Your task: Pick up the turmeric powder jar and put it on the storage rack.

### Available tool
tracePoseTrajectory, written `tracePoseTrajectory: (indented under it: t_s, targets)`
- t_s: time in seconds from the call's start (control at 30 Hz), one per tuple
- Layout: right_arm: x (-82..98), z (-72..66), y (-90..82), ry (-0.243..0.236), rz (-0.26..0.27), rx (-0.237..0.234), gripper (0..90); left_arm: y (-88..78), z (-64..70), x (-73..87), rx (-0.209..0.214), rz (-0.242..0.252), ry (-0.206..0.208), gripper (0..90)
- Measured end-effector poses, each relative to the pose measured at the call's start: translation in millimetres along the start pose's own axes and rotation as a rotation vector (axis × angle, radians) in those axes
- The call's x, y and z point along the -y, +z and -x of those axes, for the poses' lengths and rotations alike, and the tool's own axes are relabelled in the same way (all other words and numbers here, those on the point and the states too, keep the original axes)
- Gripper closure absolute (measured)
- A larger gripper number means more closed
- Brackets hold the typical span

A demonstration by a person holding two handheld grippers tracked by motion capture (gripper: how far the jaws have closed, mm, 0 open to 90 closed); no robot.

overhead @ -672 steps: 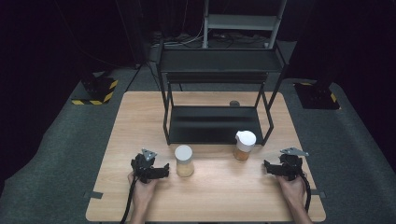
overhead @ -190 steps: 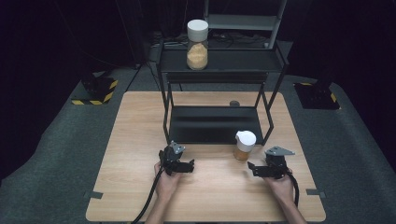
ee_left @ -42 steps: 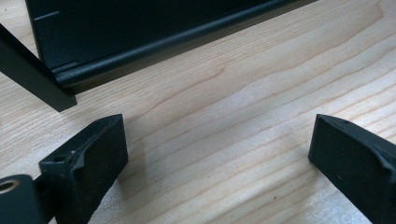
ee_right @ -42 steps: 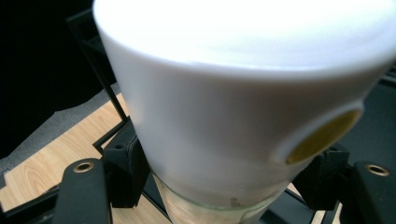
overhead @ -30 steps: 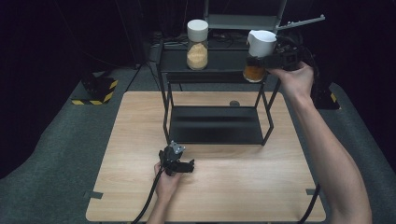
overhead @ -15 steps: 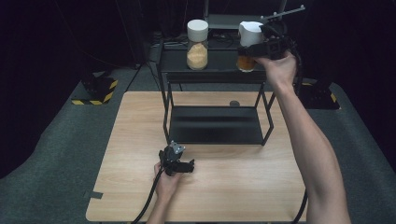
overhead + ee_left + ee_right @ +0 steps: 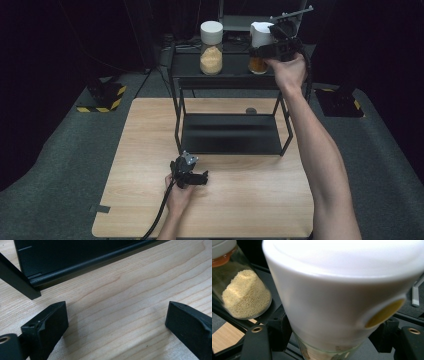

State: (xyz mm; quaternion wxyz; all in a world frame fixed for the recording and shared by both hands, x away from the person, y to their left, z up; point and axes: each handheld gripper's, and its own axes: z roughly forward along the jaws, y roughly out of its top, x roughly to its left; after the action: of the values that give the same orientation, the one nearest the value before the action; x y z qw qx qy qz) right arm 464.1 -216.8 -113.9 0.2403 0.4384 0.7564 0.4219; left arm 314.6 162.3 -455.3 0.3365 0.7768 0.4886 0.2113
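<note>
- Right gripper (image 7: 265, 49) clamps the amber jar (image 7: 258, 64) below its white lid, jar upright.
- Jar sits over the rack's top shelf (image 7: 232, 72), right of the grain jar (image 7: 211, 47); contact with shelf unclear.
- Left gripper (image 7: 200, 178) rests agape on the table (image 7: 150, 130).

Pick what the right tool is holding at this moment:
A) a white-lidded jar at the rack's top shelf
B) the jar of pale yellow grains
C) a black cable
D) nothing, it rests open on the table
A: the right tool is clamped on the white-lidded jar at the top shelf of the black rack, beside the jar of pale grains that stands there on its own.
</note>
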Motion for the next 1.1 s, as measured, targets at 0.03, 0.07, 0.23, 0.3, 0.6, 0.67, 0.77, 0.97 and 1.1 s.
tracePoseTrajectory:
  t_s: [0.03,0.07,0.23,0.3,0.6,0.67,0.77,0.97,1.1]
  targets:
    - [0.8,0.1,0.8,-0.002,0.003,-0.001,30.3,0.0,0.0,-0.1,0.000,0.000,0.001,4.4]
    - [1.7,0.2,1.8,-0.002,0.006,-0.002,30.3,0.0,0.0,-0.1,0.000,0.000,0.001,4.4]
    - [5.3,-1.6,5.2,-0.015,0.017,0.002,30.3,0.0,-0.1,-0.1,0.000,-0.001,0.001,4.4]
    - [6.9,-1.1,5.4,-0.019,0.022,-0.001,30.2,0.0,-0.1,-0.1,0.000,-0.001,0.001,4.4]
    - [10.7,1.8,5.2,-0.032,0.032,-0.012,30.1,0.0,-0.1,-0.1,0.000,-0.001,0.001,4.4]
    - [10.1,2.0,5.1,-0.034,0.029,-0.013,30.0,0.0,-0.1,-0.1,0.000,-0.001,0.001,4.4]
    - [9.8,2.7,4.8,-0.037,0.027,-0.016,29.8,0.0,-0.1,-0.1,0.000,-0.001,0.001,4.4]
    - [10.3,2.5,4.9,-0.033,0.028,-0.016,29.5,-0.1,-0.1,-0.1,0.000,-0.001,0.001,4.4]
    - [10.1,1.5,6.3,-0.035,0.019,-0.012,25.8,-0.1,-0.1,-0.1,0.000,-0.001,0.001,4.4]
